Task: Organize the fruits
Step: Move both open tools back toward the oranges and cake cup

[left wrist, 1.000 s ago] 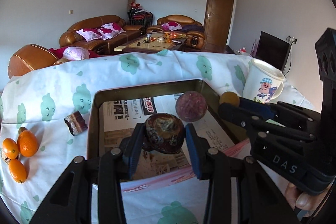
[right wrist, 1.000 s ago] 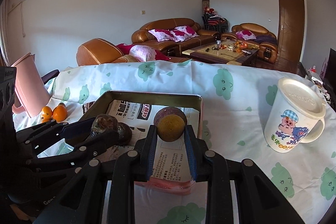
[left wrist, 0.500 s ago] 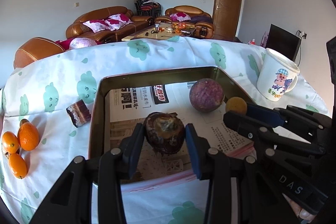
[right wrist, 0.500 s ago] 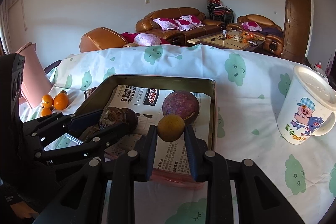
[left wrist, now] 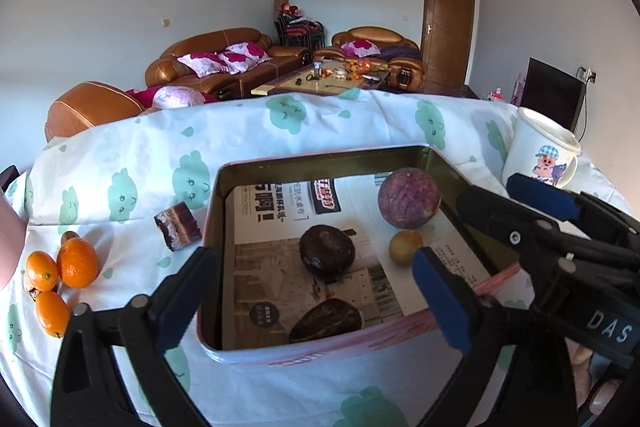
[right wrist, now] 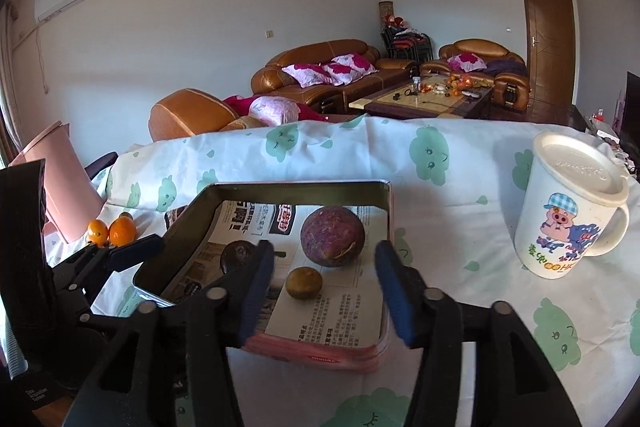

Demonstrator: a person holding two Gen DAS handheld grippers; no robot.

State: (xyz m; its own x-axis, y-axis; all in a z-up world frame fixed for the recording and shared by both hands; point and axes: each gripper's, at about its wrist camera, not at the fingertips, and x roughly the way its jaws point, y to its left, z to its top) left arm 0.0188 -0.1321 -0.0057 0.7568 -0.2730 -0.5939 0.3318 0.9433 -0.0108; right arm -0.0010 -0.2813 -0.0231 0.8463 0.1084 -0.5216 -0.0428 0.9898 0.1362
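**A:** What are your two grippers doing?

**B:** My left gripper (left wrist: 316,291) is spreading its jaws wide over the near edge of the tin tray (left wrist: 320,357), and nothing is clamped between the blue pads. A dark, wrinkled fruit (left wrist: 327,255) lies on the tray floor between them, free of both. My right gripper (right wrist: 324,291) is opening too, with a small yellow-brown fruit (right wrist: 304,283) lying on the paper between its fingers, touched by neither.

**A:** So what is in the tray?

**B:** A sheet of printed newspaper (left wrist: 280,211) lines it. On that are the dark fruit, a second dark piece (left wrist: 326,321) by the near wall, the small yellow-brown fruit, and just behind it a round purple fruit (left wrist: 409,197) near the right wall. From the left wrist view the small one and the purple one look close together; I cannot tell whether they touch.

**A:** And outside it?

**B:** On the table, over the cloud-print cloth (left wrist: 248,143), a layered brown block (left wrist: 178,225) lies just left of the tray. Farther left is a cluster of small orange fruits (left wrist: 78,262). To the right, well apart from the tray, a white cartoon mug (right wrist: 568,203) stands upright with its lid on, so its contents are hidden. A pink jug (right wrist: 60,183) stands at the far left edge.
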